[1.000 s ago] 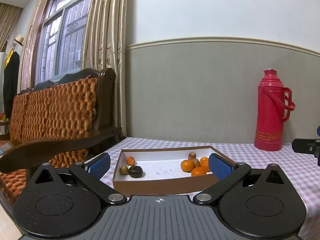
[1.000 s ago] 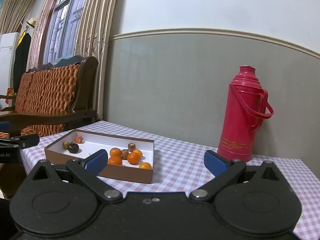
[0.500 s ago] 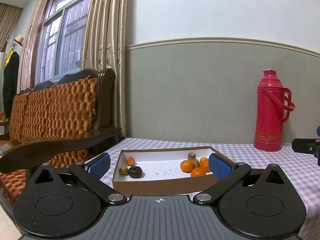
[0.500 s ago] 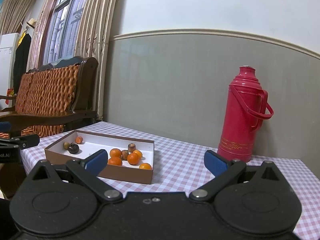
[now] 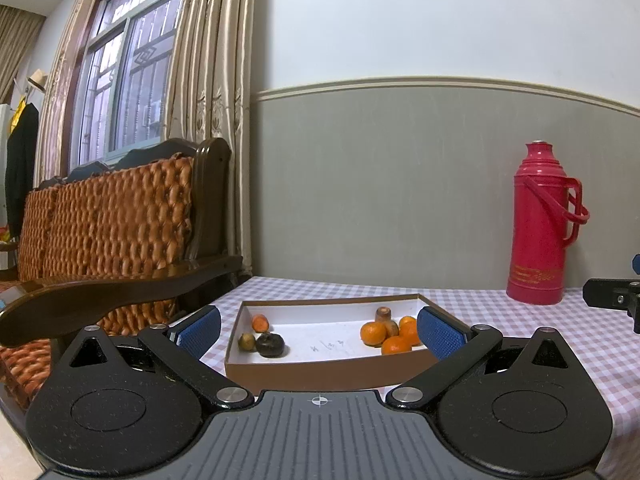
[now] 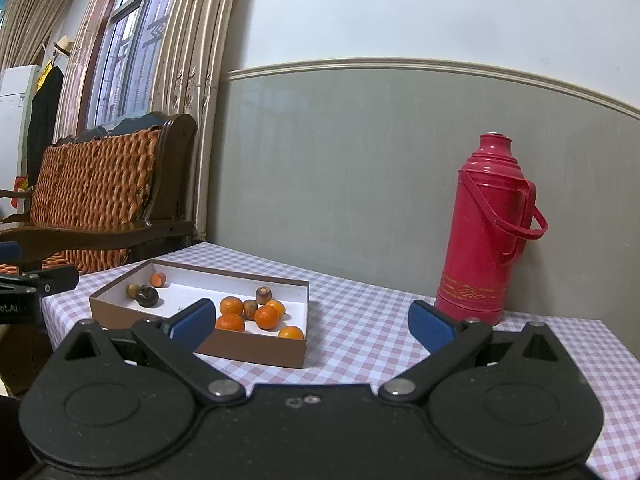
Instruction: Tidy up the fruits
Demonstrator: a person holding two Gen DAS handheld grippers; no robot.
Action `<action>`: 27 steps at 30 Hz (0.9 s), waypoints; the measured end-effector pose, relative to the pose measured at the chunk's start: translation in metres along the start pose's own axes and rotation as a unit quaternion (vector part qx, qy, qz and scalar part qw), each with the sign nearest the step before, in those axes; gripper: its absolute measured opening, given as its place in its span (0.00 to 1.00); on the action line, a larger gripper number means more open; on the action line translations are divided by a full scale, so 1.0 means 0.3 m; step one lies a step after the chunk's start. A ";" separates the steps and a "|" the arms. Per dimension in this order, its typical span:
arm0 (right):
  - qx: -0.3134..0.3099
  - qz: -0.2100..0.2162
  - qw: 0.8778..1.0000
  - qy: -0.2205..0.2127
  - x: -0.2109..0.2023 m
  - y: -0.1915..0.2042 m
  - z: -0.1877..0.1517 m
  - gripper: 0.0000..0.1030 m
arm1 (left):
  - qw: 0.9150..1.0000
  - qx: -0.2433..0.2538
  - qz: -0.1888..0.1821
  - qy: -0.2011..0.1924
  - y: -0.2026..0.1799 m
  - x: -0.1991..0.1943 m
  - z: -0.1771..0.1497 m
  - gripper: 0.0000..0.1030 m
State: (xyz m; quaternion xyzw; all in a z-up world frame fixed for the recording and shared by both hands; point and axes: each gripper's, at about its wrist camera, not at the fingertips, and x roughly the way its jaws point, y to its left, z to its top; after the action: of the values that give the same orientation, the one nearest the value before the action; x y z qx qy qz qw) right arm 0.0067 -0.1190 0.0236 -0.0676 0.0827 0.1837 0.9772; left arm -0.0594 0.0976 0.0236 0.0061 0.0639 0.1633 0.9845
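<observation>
A shallow brown box (image 5: 320, 372) (image 6: 256, 346) with a white floor rests on the checked tablecloth. At its right end lie several oranges (image 5: 373, 333) (image 6: 266, 317) and brown cylindrical pieces (image 5: 383, 313) (image 6: 263, 295). Its left end holds a dark round fruit (image 5: 270, 344) (image 6: 147, 296), a small olive one (image 5: 247, 341) and an orange stub (image 5: 260, 322) (image 6: 158, 279). My left gripper (image 5: 320, 330) hangs open in front of the box, blue pads wide apart. My right gripper (image 6: 314, 322) is open too, off the box's right corner, nothing between its fingers.
A tall red thermos (image 5: 538, 224) (image 6: 486, 228) stands by the grey wall at the table's back right. A wooden armchair with woven cushions (image 5: 108, 232) (image 6: 96, 196) sits left of the table. Bare checked cloth (image 6: 360, 340) lies between box and thermos.
</observation>
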 end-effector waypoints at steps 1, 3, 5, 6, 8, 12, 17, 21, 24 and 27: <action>0.000 0.000 1.000 0.000 0.000 0.000 0.000 0.94 | 1.000 0.000 0.001 0.000 -0.001 -0.001 0.000 1.00; 0.000 0.000 1.000 0.000 0.000 0.000 0.000 0.94 | 1.000 -0.001 0.001 -0.001 -0.001 0.000 -0.001 1.00; -0.001 0.000 1.000 0.000 -0.001 0.000 0.000 0.94 | 1.000 -0.001 0.001 -0.001 -0.002 -0.001 -0.001 1.00; 0.000 0.000 1.000 0.000 0.000 0.000 0.000 0.94 | 1.000 -0.001 0.002 0.000 -0.002 -0.002 0.000 1.00; 0.000 0.000 1.000 0.000 0.001 0.000 0.002 0.94 | 1.000 -0.001 0.001 -0.001 -0.001 -0.002 -0.001 1.00; -0.001 -0.001 1.000 0.000 -0.001 0.002 -0.001 0.94 | 1.000 0.001 0.002 -0.002 -0.004 -0.002 0.001 1.00; -0.001 0.001 1.000 0.001 -0.001 0.000 0.002 0.94 | 1.000 0.000 0.003 -0.007 -0.009 -0.002 0.003 1.00; -0.001 0.000 1.000 0.001 -0.001 0.001 0.002 0.94 | 1.000 -0.001 0.004 -0.007 -0.008 0.000 0.004 1.00; -0.002 0.000 1.000 0.001 0.000 0.001 0.002 0.94 | 1.000 -0.003 0.008 -0.008 -0.007 0.004 0.004 1.00; -0.001 0.001 1.000 0.000 0.000 0.000 0.004 0.94 | 1.000 -0.004 0.006 -0.011 -0.004 0.000 0.002 1.00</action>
State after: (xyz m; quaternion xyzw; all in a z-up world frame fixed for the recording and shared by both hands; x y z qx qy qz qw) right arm 0.0068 -0.1188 0.0247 -0.0689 0.0830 0.1847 0.9769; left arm -0.0590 0.0965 0.0242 0.0045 0.0528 0.1695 0.9841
